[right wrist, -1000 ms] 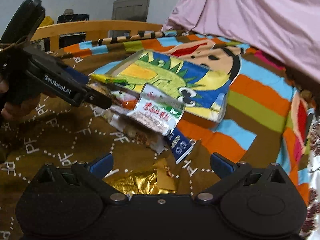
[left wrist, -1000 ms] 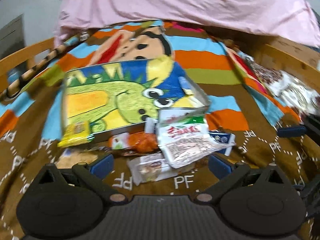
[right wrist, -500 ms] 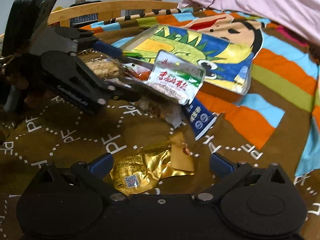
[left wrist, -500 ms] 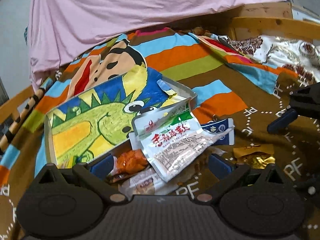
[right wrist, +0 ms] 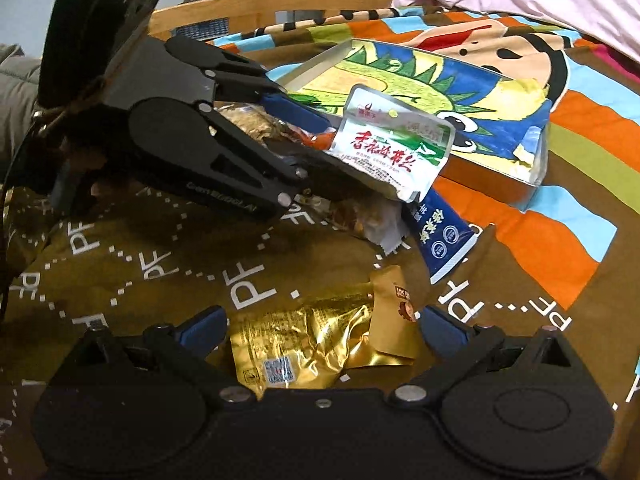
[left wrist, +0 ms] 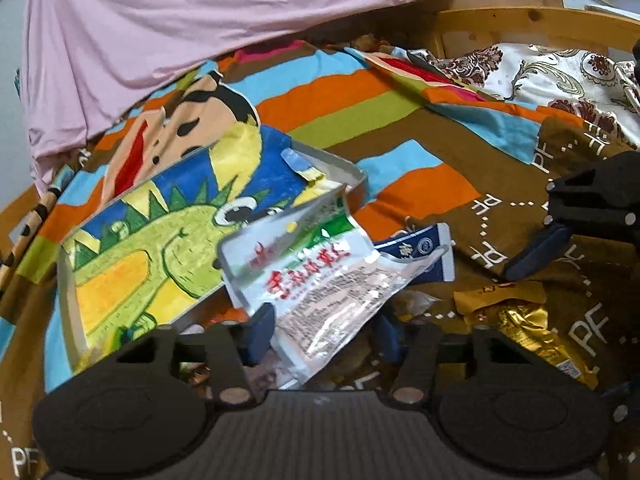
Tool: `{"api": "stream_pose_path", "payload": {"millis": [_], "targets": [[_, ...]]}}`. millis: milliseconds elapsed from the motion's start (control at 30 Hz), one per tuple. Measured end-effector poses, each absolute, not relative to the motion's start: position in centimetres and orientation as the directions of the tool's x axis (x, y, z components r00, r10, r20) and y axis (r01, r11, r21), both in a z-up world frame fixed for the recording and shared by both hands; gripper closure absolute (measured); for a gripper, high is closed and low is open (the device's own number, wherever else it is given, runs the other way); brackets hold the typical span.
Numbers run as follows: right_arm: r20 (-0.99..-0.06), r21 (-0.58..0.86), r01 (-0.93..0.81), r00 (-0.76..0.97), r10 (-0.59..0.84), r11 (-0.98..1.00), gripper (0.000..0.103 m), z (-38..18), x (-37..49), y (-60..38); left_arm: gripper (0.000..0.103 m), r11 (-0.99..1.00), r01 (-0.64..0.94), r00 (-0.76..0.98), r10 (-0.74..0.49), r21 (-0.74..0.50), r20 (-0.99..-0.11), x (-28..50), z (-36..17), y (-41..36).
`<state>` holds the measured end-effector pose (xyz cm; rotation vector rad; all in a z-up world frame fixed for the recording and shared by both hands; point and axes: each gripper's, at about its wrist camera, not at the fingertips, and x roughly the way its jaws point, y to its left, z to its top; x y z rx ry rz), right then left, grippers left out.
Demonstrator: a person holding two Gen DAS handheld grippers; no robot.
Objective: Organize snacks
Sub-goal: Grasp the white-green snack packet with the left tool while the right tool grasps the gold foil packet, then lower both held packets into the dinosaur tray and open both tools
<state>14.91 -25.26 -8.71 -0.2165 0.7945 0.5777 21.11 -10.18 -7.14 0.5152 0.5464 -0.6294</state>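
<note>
A silver-white snack packet (left wrist: pixel 316 276) with red lettering sits between the fingers of my left gripper (left wrist: pixel 326 330), which have narrowed around its lower edge; whether they pinch it is unclear. In the right wrist view the left gripper (right wrist: pixel 320 148) holds at the packet (right wrist: pixel 394 150), tilted above the pile. My right gripper (right wrist: pixel 320 330) is open, straddling a gold foil packet (right wrist: pixel 312 344) on the blanket. A shallow metal tray (left wrist: pixel 362 180) lined with dinosaur cloth lies behind the pile. A blue packet (right wrist: pixel 442 236) lies beside it.
Other snacks (right wrist: pixel 360 216) lie under the white packet. The right gripper shows in the left wrist view (left wrist: pixel 560 236) over the gold packet (left wrist: pixel 528 320). A pink sheet (left wrist: pixel 200 28) hangs behind. Wooden bed rail (right wrist: pixel 256 12) borders the blanket.
My left gripper's fingers have narrowed around the white packet, which now tilts up off the pile. My right gripper has moved closer down over the gold packet.
</note>
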Motion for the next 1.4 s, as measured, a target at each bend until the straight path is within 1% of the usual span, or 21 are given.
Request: {"api": "stream_pose_path", "payload": {"millis": [67, 100, 200, 300, 367, 500, 567, 633, 700, 767, 900, 967, 1000, 1033, 1067, 1100, 1133, 1167, 1300, 1367, 1400], "targets": [[-0.732, 0.004, -0.579, 0.553, 0.397, 0.815, 0.000, -8.9, 14.8, -25.0, 0.055, 0.698, 0.666, 0.673, -0.409, 0.265, -0.616, 21.1, -7.2, -10.2], [-0.734, -0.010, -0.585, 0.555, 0.392, 0.811, 0.000, -9.1, 14.7, -24.9, 0.060, 0.699, 0.666, 0.671, -0.411, 0.259, -0.617, 21.0, -7.2, -10.2], [-0.728, -0.011, -0.582, 0.562, 0.393, 0.813, 0.001, -9.3, 14.6, -24.8, 0.064, 0.713, 0.660, 0.667, -0.411, 0.237, -0.621, 21.1, -7.1, -10.3], [-0.727, -0.001, -0.566, 0.567, 0.389, 0.824, 0.003, -9.4, 14.8, -24.9, 0.066, 0.729, 0.643, 0.672, -0.391, 0.235, -0.629, 21.3, -7.0, -10.5], [-0.725, -0.010, -0.554, 0.577, 0.376, 0.832, 0.006, -9.5, 14.8, -24.8, 0.067, 0.735, 0.626, 0.687, -0.360, 0.262, -0.632, 21.2, -7.0, -11.1], [-0.717, -0.016, -0.539, 0.593, 0.366, 0.842, 0.007, -9.6, 14.7, -24.6, 0.066, 0.724, 0.611, 0.706, -0.317, 0.320, -0.633, 20.9, -7.3, -12.2], [-0.710, -0.021, -0.529, 0.605, 0.360, 0.849, 0.012, -9.6, 14.6, -24.6, 0.066, 0.721, 0.609, 0.711, -0.311, 0.332, -0.630, 20.7, -7.3, -12.4], [-0.706, -0.018, -0.526, 0.609, 0.362, 0.850, 0.014, -9.5, 14.6, -24.7, 0.070, 0.727, 0.604, 0.715, -0.313, 0.326, -0.625, 20.6, -7.3, -12.3], [-0.701, -0.019, -0.524, 0.614, 0.362, 0.851, 0.015, -9.4, 14.5, -24.7, 0.081, 0.728, 0.602, 0.721, -0.317, 0.329, -0.617, 20.4, -7.2, -12.2], [-0.697, -0.017, -0.523, 0.617, 0.365, 0.852, 0.016, -9.4, 14.4, -24.7, 0.085, 0.725, 0.589, 0.741, -0.306, 0.359, -0.598, 20.0, -7.2, -12.3], [-0.688, -0.017, -0.519, 0.626, 0.367, 0.855, 0.019, -9.3, 14.3, -24.8, 0.090, 0.751, 0.566, 0.756, -0.309, 0.340, -0.578, 20.0, -6.7, -11.7], [-0.682, -0.017, -0.513, 0.634, 0.365, 0.858, 0.024, -9.2, 14.3, -24.8, 0.091, 0.762, 0.554, 0.765, -0.309, 0.334, -0.565, 19.9, -6.4, -11.4], [-0.681, -0.022, -0.510, 0.637, 0.360, 0.860, 0.028, -9.2, 14.2, -24.8, 0.092, 0.766, 0.550, 0.769, -0.308, 0.333, -0.561, 19.9, -6.3, -11.3], [-0.681, -0.028, -0.505, 0.641, 0.353, 0.862, 0.044, -9.2, 14.2, -24.8, 0.092, 0.770, 0.546, 0.770, -0.307, 0.330, -0.559, 20.0, -6.2, -11.2], [-0.681, -0.038, -0.496, 0.648, 0.341, 0.867, 0.054, -9.3, 14.2, -24.7, 0.092, 0.775, 0.541, 0.772, -0.305, 0.326, -0.558, 19.9, -6.1, -11.1], [-0.681, -0.045, -0.487, 0.654, 0.330, 0.872, 0.057, -9.2, 14.3, -24.7, 0.092, 0.778, 0.539, 0.773, -0.303, 0.324, -0.558, 19.9, -6.0, -11.1], [-0.680, -0.043, -0.482, 0.655, 0.328, 0.875, 0.071, -9.2, 14.4, -24.6, 0.092, 0.779, 0.537, 0.774, -0.301, 0.324, -0.557, 19.8, -6.0, -11.1], [-0.679, -0.048, -0.472, 0.662, 0.318, 0.880, 0.080, -9.1, 14.5, -24.6, 0.093, 0.780, 0.534, 0.776, -0.299, 0.327, -0.555, 19.7, -5.9, -11.1], [-0.677, -0.048, -0.459, 0.668, 0.309, 0.887, 0.080, -9.1, 14.6, -24.6, 0.093, 0.784, 0.528, 0.780, -0.294, 0.328, -0.552, 19.3, -5.5, -11.2], [-0.672, -0.066, -0.459, 0.677, 0.300, 0.886, 0.063, -9.1, 14.4, -24.4, 0.093, 0.786, 0.526, 0.781, -0.296, 0.324, -0.550, 19.2, -5.3, -11.1], [-0.669, -0.076, -0.460, 0.681, 0.297, 0.884, 0.059, -9.1, 14.4, -24.2, 0.093, 0.787, 0.527, 0.779, -0.297, 0.321, -0.552, 19.2, -5.3, -11.0]]}}
